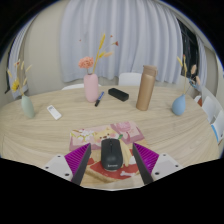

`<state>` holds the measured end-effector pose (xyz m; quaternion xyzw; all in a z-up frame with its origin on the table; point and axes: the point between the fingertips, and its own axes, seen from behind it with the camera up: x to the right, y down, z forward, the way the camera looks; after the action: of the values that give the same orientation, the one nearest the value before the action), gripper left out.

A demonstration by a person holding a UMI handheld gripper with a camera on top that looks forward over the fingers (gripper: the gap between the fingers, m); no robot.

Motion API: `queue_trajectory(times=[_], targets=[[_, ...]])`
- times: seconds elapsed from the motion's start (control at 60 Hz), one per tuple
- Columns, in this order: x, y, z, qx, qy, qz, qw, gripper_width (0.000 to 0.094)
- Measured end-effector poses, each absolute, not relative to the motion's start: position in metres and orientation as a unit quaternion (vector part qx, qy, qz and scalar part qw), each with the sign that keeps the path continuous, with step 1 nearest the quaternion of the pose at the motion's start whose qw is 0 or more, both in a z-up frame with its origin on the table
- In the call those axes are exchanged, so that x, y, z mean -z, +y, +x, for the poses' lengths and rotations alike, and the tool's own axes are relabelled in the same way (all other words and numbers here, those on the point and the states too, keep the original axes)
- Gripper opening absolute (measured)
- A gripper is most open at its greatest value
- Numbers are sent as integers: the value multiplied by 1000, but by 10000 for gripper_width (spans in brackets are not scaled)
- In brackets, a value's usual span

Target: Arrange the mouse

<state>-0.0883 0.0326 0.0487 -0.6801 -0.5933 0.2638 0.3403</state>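
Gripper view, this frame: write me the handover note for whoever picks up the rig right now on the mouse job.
Gripper: fingers open, low over the table.
Mouse: black, sits between the fingers with a gap at each side, resting on a colourful mat just ahead. Not gripped.
Beyond it: pink vase with flowers, tall tan bottle, a dark flat item between them, blue vase off to the side.
Done: gripper lined up around the mouse.
Left: close on the mouse, then move and set it where it belongs. The target spot cannot be told from this view.
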Motion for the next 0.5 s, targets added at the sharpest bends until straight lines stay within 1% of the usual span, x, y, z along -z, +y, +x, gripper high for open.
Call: queue_trajectory(times=[0.117,0.233,0.383,0.5], targets=[[-90,11,-36,-274,-593,-677,340,854],[-112,-18,26,-280,-603,-670,329,845],[-118,-50,100,-272,-617,-664,322,847],[-118,-69,139,-270,-615,-667,322,847]])
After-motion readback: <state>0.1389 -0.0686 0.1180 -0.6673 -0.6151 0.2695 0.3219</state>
